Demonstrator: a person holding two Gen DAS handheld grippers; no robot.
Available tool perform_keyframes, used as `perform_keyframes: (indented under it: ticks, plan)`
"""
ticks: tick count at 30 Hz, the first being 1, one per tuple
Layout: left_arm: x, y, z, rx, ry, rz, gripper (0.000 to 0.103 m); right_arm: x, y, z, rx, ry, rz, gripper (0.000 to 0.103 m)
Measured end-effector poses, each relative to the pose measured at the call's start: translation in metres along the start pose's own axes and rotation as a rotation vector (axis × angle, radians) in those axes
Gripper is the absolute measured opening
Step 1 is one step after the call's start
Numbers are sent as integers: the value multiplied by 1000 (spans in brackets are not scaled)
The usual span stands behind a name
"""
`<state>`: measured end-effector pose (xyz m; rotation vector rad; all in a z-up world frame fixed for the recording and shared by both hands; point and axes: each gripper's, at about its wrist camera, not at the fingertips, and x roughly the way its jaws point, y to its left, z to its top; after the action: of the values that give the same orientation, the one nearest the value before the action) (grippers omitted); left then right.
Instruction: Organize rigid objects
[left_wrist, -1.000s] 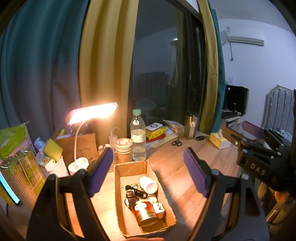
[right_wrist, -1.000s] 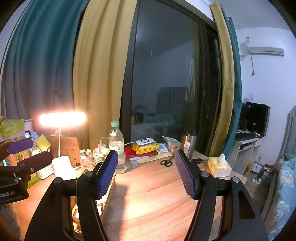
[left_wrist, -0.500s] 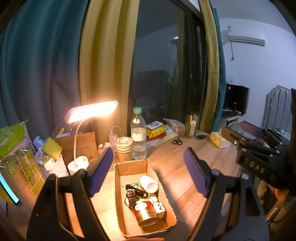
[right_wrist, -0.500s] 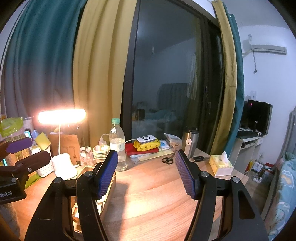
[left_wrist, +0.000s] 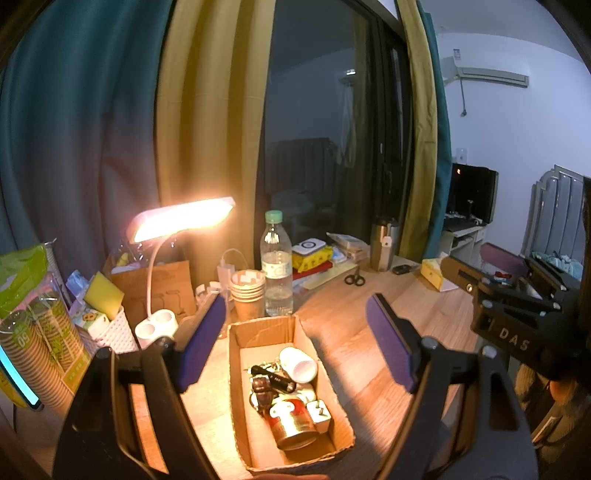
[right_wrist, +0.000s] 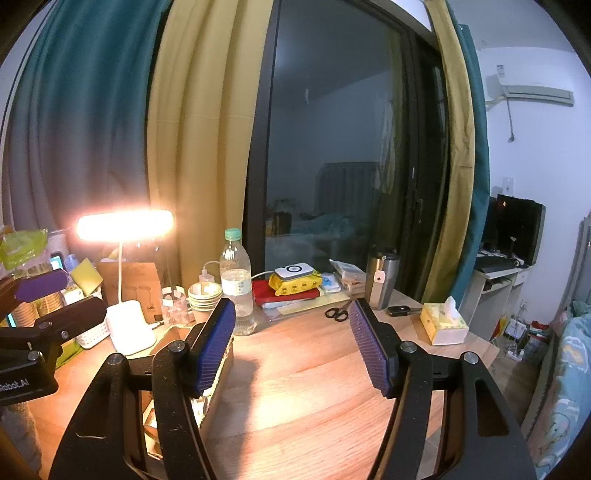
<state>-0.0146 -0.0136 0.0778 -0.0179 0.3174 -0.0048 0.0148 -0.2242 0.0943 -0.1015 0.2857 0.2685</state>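
Both the left gripper (left_wrist: 295, 343) and the right gripper (right_wrist: 291, 343) hang wide apart, holding nothing. Below the left one, the open brown cardboard box (left_wrist: 258, 334) on the wooden surface (right_wrist: 303, 369) already holds a red-gold metal can (left_wrist: 293, 424), a black flashlight (left_wrist: 273, 378) and a white cup (left_wrist: 299, 365). This fits sorting either almost complete or unpacking about to start, so I cannot name the next move.

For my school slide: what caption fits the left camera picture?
Open left tool hovers above a brown cardboard box holding a red metal can.
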Motion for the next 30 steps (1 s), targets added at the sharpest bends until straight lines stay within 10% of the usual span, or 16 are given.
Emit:
perform_keyframes:
  ticks: [30]
  plan:
    - [1, -1, -1, 0, 3, -3, 80, 2, -1, 1, -1, 4, 1, 68]
